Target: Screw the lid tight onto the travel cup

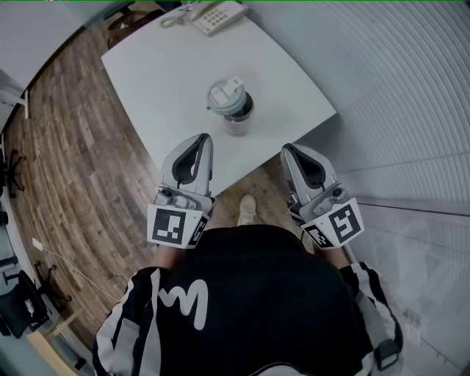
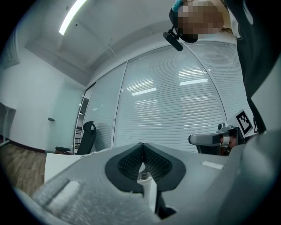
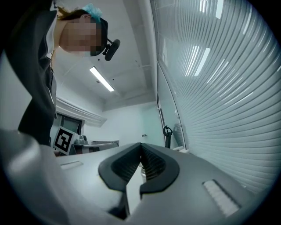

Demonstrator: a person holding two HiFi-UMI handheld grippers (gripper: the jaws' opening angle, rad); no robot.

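A clear travel cup stands on the white table, near its front edge. Its pale grey lid lies tilted across the cup's rim, off to the left. My left gripper is held short of the table's front edge, below and left of the cup, shut with nothing in it. My right gripper is level with it on the right, beyond the table's corner, also shut and empty. In the left gripper view the cup peeps through the gap behind the closed jaws; the right gripper view shows the cup the same way.
A white desk phone sits at the table's far edge. Window blinds run along the right side. Wood floor lies to the left, with office chairs at the lower left. The person's shoe shows between the grippers.
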